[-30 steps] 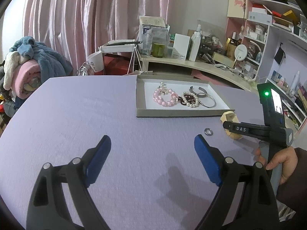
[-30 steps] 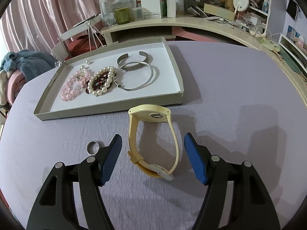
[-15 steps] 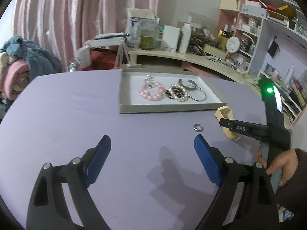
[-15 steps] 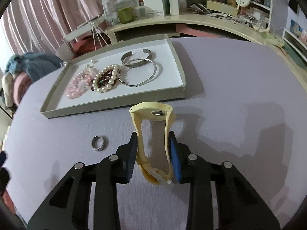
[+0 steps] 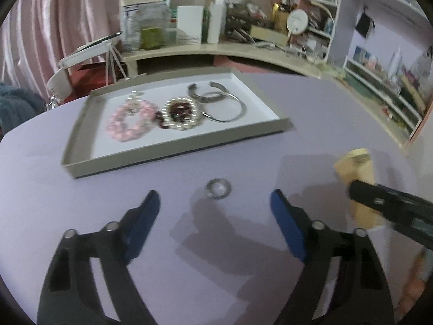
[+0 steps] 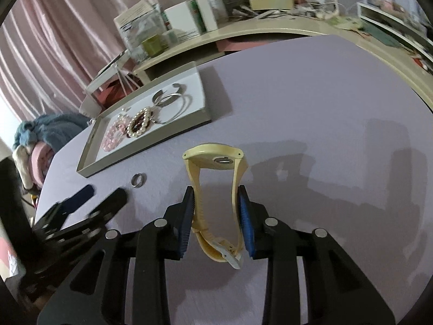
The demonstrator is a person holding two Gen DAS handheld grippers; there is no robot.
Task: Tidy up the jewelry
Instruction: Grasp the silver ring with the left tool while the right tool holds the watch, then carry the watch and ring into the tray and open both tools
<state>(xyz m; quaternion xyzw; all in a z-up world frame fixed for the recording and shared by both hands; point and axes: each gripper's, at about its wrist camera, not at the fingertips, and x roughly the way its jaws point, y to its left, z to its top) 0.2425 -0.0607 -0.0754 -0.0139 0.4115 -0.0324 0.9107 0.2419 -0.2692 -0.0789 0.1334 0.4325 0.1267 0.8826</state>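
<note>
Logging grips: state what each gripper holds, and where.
Right gripper clamps the pale yellow plastic wristwatch by both straps. Left gripper, closing, holds nothing.

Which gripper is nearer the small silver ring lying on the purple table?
Left. The left gripper hovers just short of the small silver ring, jaws closing but nothing between them. The right gripper is off to the side, clamped on the yellow watch.

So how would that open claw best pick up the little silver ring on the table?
The ring lies flat on the purple table, so come from above with the left claw, one finger on each side, and pinch across its outer rim; it is too low for a side approach.
</note>
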